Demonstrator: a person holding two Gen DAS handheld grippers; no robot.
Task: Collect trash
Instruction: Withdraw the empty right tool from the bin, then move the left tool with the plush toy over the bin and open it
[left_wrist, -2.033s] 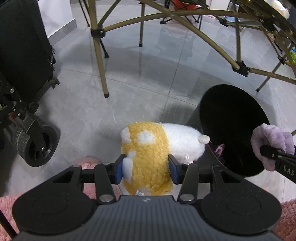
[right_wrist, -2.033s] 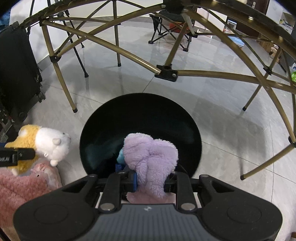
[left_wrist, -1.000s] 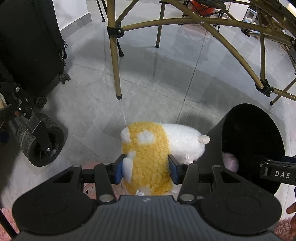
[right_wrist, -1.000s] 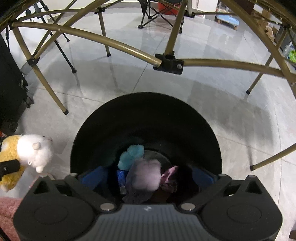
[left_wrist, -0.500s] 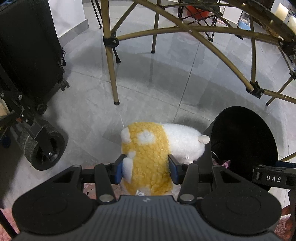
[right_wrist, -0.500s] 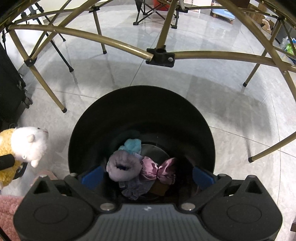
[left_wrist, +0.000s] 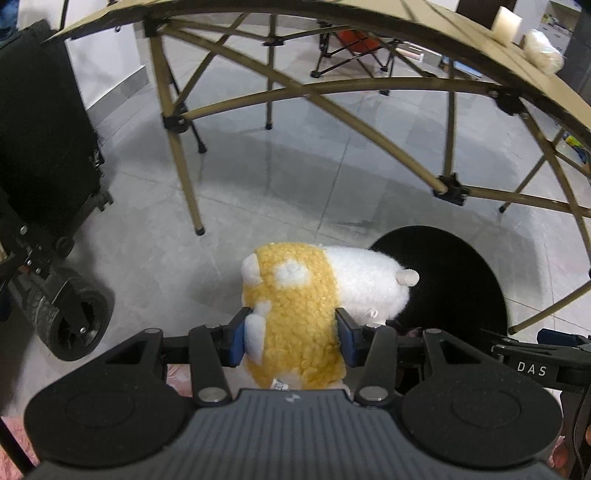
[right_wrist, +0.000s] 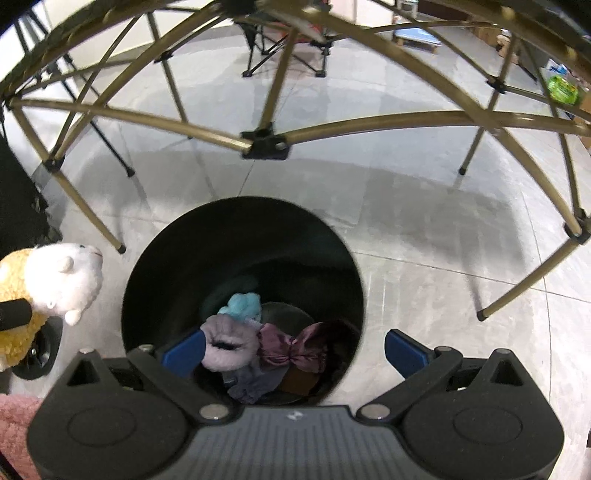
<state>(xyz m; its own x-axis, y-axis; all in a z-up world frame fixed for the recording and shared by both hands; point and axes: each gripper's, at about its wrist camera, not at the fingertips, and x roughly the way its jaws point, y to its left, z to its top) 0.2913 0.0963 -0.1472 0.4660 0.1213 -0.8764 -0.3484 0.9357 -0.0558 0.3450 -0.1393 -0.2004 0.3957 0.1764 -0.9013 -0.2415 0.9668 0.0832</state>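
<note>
— looking at the left gripper (left_wrist: 291, 341) first: what's between its blue pads?

— a plush (left_wrist: 310, 306), yellow body and white head. the pads press into the yellow part from both sides, so it is clamped there. the white head sticks out forward and to the right, past the fingertips, and overlaps the near edge of the bin (left_wrist: 465, 266) in that view.

— is the plush over the bin?

— hard to say. from the right wrist view the plush (right_wrist: 55, 284) sits just left of the bin (right_wrist: 155, 266), with a strip of floor (right_wrist: 424, 229) showing between its snout and the rim. so beside it rather than above the opening.

— and the right gripper (right_wrist: 295, 350)?

— its jaws stand wide apart with nothing between them. it hangs right above the bin's mouth, pointing down into it.

— what's in the bin?

— a small heap at the bottom: a lilac fluffy piece (right_wrist: 227, 347), a teal fluffy piece (right_wrist: 242, 304) behind it, a shiny mauve bow (right_wrist: 291, 349) to the right, and some grey-blue cloth (right_wrist: 255, 384) lower down. there is something brown under the bow, too dark to tell what.

— anything else nearby?

— a pink rug (right_wrist: 14, 428) at the lower left, a black wheel (left_wrist: 74, 325) on the left, and the tan legs of a folding table (left_wrist: 181, 147) standing over the floor.
</note>
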